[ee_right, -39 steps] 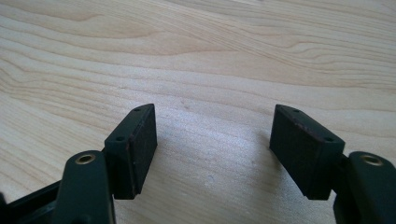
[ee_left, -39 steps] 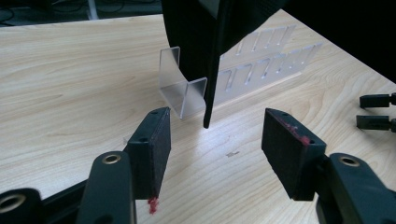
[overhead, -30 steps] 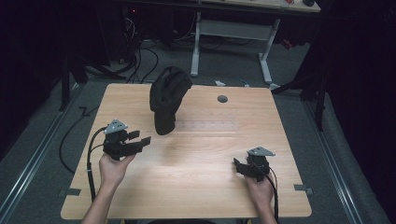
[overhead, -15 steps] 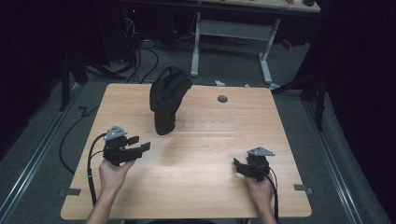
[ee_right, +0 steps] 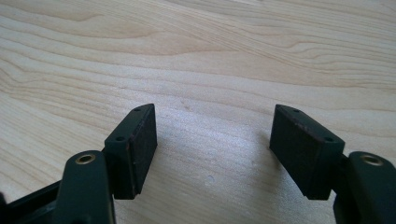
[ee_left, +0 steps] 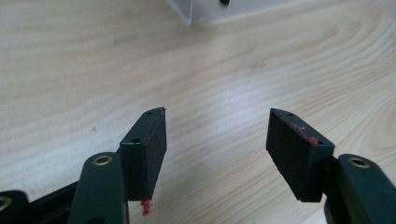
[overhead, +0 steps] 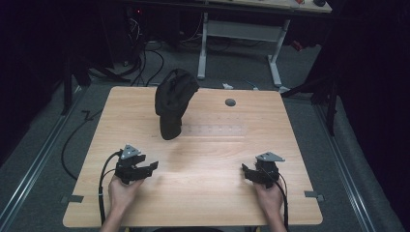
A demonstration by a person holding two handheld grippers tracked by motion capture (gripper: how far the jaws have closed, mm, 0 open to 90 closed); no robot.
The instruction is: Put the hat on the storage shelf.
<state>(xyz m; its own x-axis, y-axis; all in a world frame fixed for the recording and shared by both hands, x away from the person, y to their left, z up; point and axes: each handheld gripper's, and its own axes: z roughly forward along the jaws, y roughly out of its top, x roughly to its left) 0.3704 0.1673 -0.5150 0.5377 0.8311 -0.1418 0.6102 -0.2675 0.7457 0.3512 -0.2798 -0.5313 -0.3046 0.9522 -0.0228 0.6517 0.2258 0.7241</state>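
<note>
1 table [overhead: 203,203], 1 black cap [overhead: 174,94], 2 tongs: left tongs [overhead: 151,166], right tongs [overhead: 245,171].

The surface [overhead: 203,159] is pale wood with a clear grain, smooth with a soft sheen. The dark cap [overhead: 173,99] looks like matt cloth. Both grippers' fingers [ee_left: 148,149] look like matt black plastic, with rubbery-looking pads, brass-coloured rivets and red scuffs on the left pair.

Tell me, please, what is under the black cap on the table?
The black cap sits on a dark upright stand resting on the wooden table. The stand's top is covered by the cap, so its shape there cannot be seen.
</note>
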